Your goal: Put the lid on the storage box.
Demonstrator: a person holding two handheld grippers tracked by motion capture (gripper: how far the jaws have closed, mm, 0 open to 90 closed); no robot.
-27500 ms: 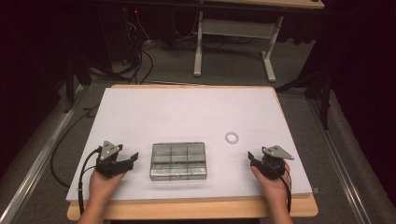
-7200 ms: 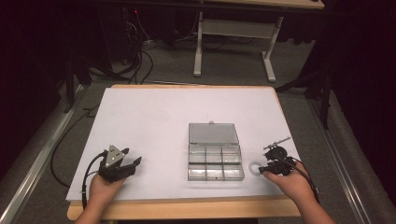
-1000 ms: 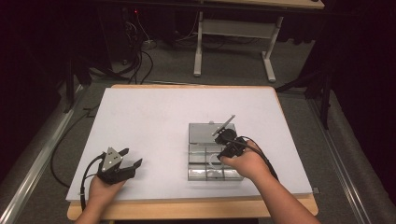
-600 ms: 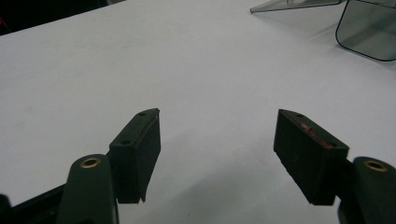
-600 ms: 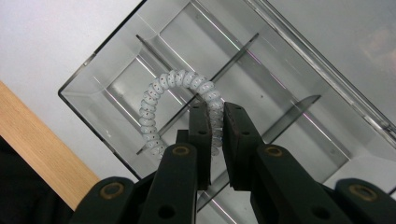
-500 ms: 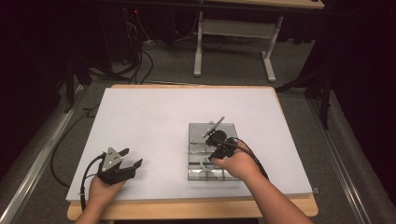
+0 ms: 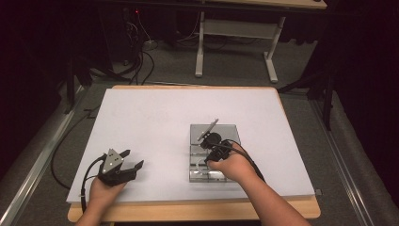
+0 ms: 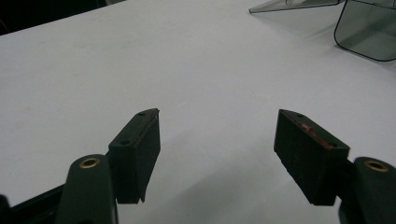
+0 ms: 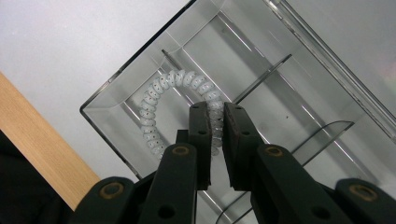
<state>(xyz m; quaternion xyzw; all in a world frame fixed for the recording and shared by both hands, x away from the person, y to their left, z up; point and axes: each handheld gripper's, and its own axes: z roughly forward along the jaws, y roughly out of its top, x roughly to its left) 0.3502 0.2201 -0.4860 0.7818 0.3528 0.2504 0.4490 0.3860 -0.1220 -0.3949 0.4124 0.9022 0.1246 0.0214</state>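
The right gripper (image 9: 215, 116), jaws clamped on a white spiral hair tie (image 9: 161, 100), hangs over a clear compartment box (image 9: 327, 100). Released askew, the tie could snag a divider. The left gripper (image 8: 217, 140) rests on the bench (image 7: 155, 117), jaws apart.

A white spiral hair tie (image 9: 161, 100) is being held over the corner compartment of a clear plastic box (image 9: 280, 84), at the box's corner nearest the table's wooden front edge. The tie is coiled like a phone cord, curved into a ring and dotted with small dark specks. It is being pinched at one side, the rest of the ring arching within that compartment. The box (image 7: 226, 134) is lying flat with its lid opened back, its dividers being seen through the clear walls.
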